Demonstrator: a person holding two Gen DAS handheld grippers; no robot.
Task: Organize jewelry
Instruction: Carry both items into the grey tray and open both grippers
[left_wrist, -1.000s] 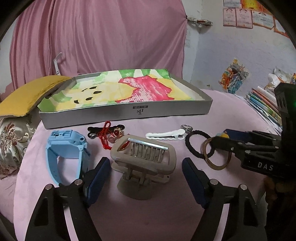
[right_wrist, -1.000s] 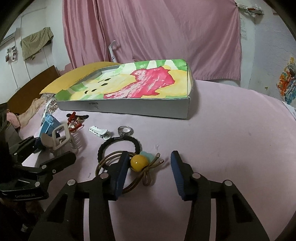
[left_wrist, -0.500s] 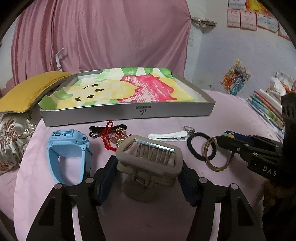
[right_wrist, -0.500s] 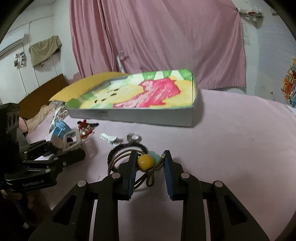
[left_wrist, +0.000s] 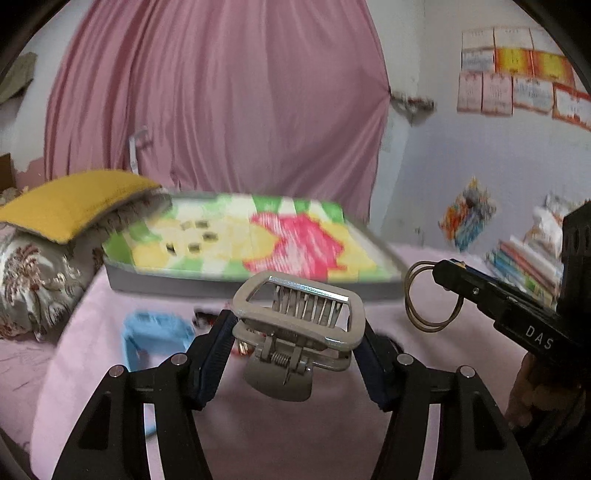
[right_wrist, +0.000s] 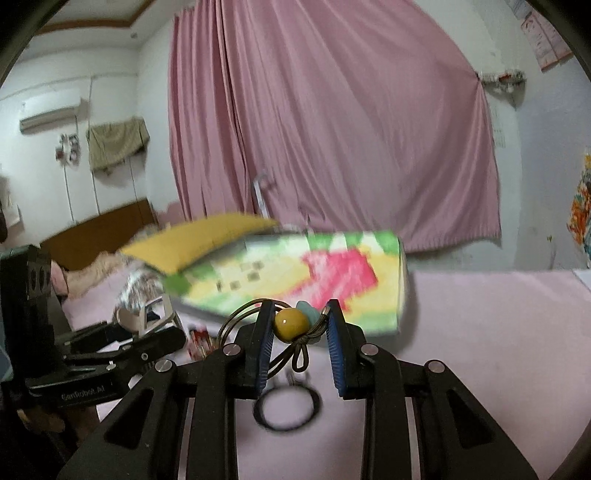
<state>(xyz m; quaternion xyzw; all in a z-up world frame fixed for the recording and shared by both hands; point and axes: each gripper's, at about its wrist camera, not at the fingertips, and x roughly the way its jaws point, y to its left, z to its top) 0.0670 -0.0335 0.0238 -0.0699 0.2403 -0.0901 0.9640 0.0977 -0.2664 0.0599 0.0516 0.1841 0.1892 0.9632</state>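
Observation:
My left gripper (left_wrist: 295, 332) is shut on a beige hair claw clip (left_wrist: 299, 321) and holds it clear of the pink tabletop (left_wrist: 258, 435). Pressed between the pads of my right gripper (right_wrist: 300, 321) is a brown hair tie with a yellow bead (right_wrist: 291, 324); its loops (left_wrist: 432, 295) hang from the right gripper (left_wrist: 454, 275) in the left wrist view. Behind both stands the grey box (left_wrist: 166, 284) with a colourful paper lining. On the table lie a blue watch (left_wrist: 155, 332), a black hair tie (right_wrist: 288, 410) and a red bracelet (right_wrist: 199, 339).
A yellow cushion (left_wrist: 70, 199) and a patterned pillow (left_wrist: 33, 280) lie left of the box. Stacked books (left_wrist: 524, 266) sit at the far right. A pink curtain (left_wrist: 221, 103) hangs behind. A hand (left_wrist: 521, 395) shows under the right gripper.
Both grippers closed, the left on the claw clip and the right on the beaded hair tie. Both then rose from the table with their items and tilted upward.

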